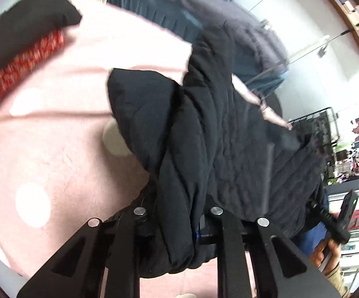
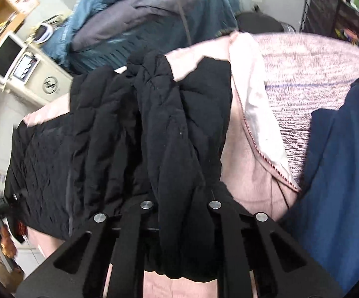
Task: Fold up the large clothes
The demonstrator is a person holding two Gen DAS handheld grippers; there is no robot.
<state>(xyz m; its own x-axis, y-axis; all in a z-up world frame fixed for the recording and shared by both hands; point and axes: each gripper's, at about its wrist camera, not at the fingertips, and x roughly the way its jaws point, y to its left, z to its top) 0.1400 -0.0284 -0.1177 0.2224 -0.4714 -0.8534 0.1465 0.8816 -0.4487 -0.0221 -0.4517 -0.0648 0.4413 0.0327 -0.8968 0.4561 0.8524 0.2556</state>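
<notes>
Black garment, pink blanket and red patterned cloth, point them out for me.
black garment (image 1: 229, 129), left wrist view, quilted middle.
pink blanket (image 1: 62, 134), left wrist view, bare stretch.
red patterned cloth (image 1: 20, 69), left wrist view, middle of the strip.

Black quilted coat (image 1: 229, 134) bunches thick between both sets of jaws and drapes across the middle of the pink spotted blanket (image 1: 62, 134), blocking any straight pass forward from either gripper. In the left wrist view, open blanket lies to the left of the coat, bounded further left by a red patterned cushion (image 1: 22, 67) and a black pillow (image 1: 27, 22). In the right wrist view, a strip of pink blanket (image 2: 244, 149) stays clear right of the coat, hemmed in by a grey knitted cover (image 2: 311, 74) and a navy garment (image 2: 341, 173). A heap of blue and grey bedding (image 2: 139, 22) closes the far side
</notes>
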